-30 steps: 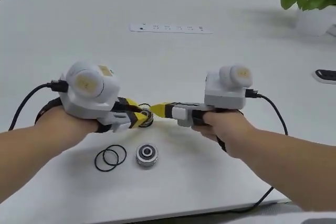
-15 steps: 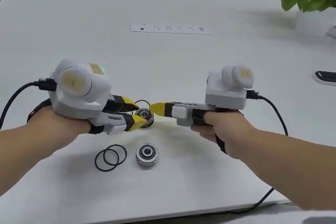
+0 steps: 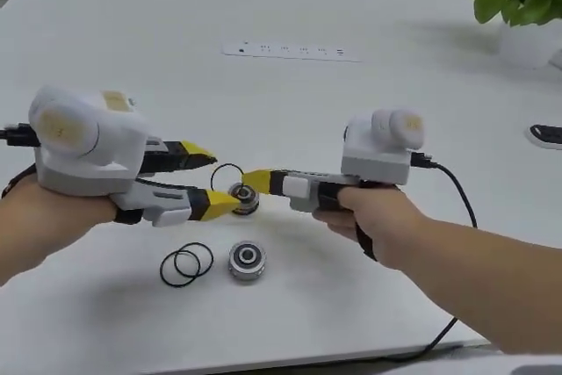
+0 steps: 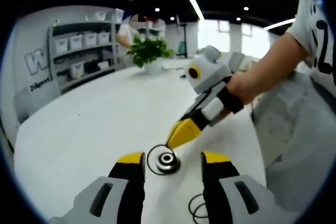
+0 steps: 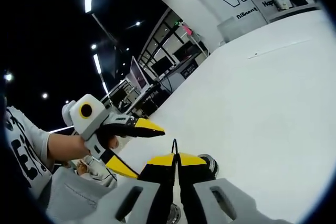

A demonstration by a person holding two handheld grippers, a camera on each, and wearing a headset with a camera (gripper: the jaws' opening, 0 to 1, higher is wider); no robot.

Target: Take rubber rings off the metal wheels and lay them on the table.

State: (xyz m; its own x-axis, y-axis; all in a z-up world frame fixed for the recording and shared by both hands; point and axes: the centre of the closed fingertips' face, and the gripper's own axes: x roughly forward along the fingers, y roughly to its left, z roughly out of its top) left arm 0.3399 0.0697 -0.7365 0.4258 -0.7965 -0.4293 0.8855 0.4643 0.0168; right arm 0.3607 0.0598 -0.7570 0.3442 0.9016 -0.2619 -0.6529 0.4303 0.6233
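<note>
Left tongs (image 3: 209, 178) spread wide, with the metal wheel (image 3: 244, 198) on the tabletop (image 3: 290, 103) just ahead between my jaws. Two loose rings (image 3: 186, 263) lie nearer me, second wheel (image 3: 247, 260) just beside them. Right tongs (image 3: 252, 183) pinched shut on a rubber ring (image 3: 226, 171) (fully off the wheel? cannot tell).

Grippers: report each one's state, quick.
Left gripper: open, holding nothing, metal wheel just ahead of its jaws.
Right gripper: shut on the rubber ring.
</note>
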